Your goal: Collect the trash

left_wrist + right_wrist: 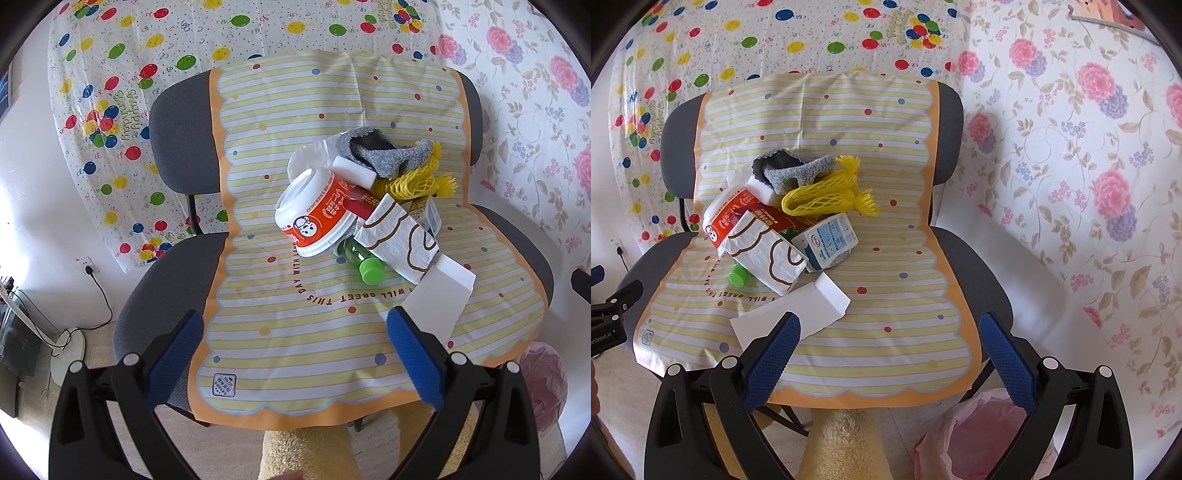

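The left black plastic two-finger gripper with blue ribbed pads point(295, 354) is held with its fingers point(175, 354) spread wide apart and nothing between them. The right gripper of the same black-and-blue build point(888, 356) is likewise gaping, its fingers point(1004, 360) gripping nothing. From the right wrist view, part of the left gripper's black frame shows at the far left edge, level with the right one.
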The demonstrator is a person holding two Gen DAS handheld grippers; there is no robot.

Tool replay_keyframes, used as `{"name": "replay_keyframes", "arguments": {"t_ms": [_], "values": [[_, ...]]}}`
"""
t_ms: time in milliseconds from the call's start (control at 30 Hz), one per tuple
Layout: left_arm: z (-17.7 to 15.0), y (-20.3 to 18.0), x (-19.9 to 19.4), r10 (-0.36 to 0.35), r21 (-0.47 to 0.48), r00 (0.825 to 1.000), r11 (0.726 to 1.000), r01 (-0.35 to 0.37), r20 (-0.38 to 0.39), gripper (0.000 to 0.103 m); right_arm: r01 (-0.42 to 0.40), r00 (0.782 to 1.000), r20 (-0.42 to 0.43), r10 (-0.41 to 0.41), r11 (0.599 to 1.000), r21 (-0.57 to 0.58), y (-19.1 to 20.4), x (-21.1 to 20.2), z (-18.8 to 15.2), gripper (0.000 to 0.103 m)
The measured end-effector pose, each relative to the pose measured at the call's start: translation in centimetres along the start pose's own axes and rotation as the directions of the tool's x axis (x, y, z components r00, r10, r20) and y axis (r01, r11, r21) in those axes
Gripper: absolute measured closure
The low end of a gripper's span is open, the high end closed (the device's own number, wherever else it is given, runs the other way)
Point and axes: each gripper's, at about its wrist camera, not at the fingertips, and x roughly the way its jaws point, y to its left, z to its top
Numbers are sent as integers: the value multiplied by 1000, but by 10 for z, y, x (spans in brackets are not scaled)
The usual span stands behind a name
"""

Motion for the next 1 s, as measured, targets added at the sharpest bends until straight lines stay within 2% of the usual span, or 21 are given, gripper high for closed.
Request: {"name": "replay_keyframes", "arguments": {"t_ms": [33, 133, 333, 433, 567, 600, 667, 767, 833, 867, 1000], "values": [[1, 1, 2, -1, -5, 1000, 1000, 1, -7, 6, -6, 1000, -2, 6, 1000, 1, 1, 2, 1, 6], [0, 4, 10, -17, -22, 999, 1000, 16, -28, 7, -92, 996, -12, 92, 996, -8, 9, 18, 1, 6], [-7, 5, 34, -19, -27, 998, 999, 18, -65, 7, -158, 987, -20, 157, 987, -28, 23, 45, -1, 6], [-7, 8, 49, 3, -36, 996, 999, -6, -88, 7, -190, 981, 29, 191, 981, -37, 27, 58, 1, 6], [-11, 10, 66, 21, -41, 998, 999, -24, -66, 6, -220, 975, -57, 216, 973, -70, 37, 93, -2, 6], [-11, 11, 68, 17, -41, 998, 999, -20, -66, 6, -246, 967, -76, 241, 967, -62, 37, 104, -3, 7], [-10, 11, 77, -13, -50, 997, 999, 9, -79, 6, -247, 965, -103, 241, 968, -48, 38, 123, -6, 8], [-6, 9, 90, -72, -67, 994, 996, 67, -84, 7, -263, 959, -116, 257, 964, -41, 36, 146, -5, 13], [-2, 4, 97, -75, -54, 993, 996, 71, -94, 7, -270, 957, -123, 264, 962, -41, 35, 156, -3, 33], [1, 1, 102, -86, -48, 991, 996, 81, -100, 7, -280, 953, -133, 274, 959, -32, 33, 163, -1, 38], [7, -9, 111, -134, -38, 986, 991, 131, -100, 7, -326, 935, -152, 319, 945, -17, 30, 187, 5, 38]]}}
